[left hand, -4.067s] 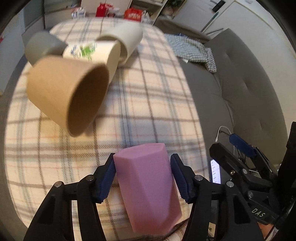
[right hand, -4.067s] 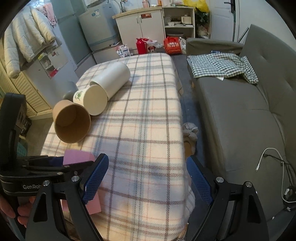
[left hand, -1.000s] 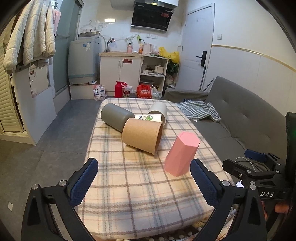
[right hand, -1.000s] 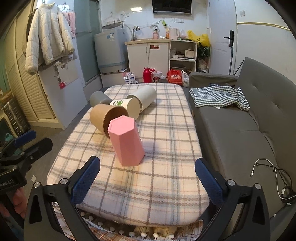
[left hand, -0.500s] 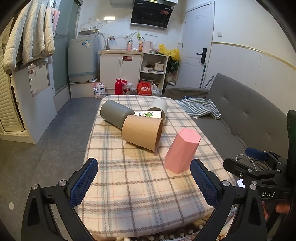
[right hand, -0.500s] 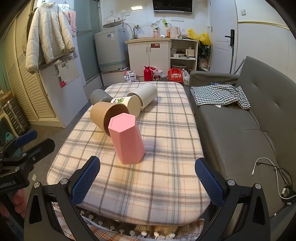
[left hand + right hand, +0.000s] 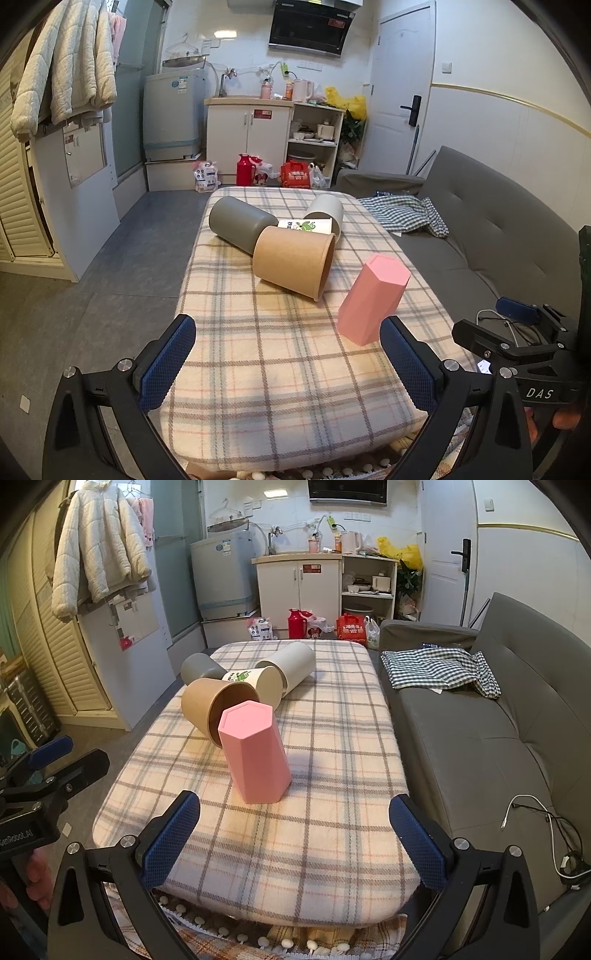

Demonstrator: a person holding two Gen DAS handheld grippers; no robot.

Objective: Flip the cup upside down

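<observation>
A pink hexagonal cup [image 7: 373, 297] stands upside down, closed base up, on the plaid table [image 7: 280, 362]; it also shows in the right wrist view [image 7: 255, 751]. My left gripper [image 7: 288, 363] is open and empty, held back at the table's near edge, the cup just inside its right finger. My right gripper [image 7: 295, 843] is open and empty, short of the cup. Each gripper shows at the edge of the other's view.
A brown paper cup [image 7: 295, 260], a dark grey cup [image 7: 240, 223], a white printed cup [image 7: 304, 225] and a light grey cup [image 7: 327, 212] lie on their sides at the table's far half. A grey sofa [image 7: 480, 731] with a checked cloth [image 7: 439, 666] runs along the right.
About four seconds ago my left gripper was shut on the pink cup. It has let go, the cup stands on the table, and both grippers have drawn back and stay wide open.
</observation>
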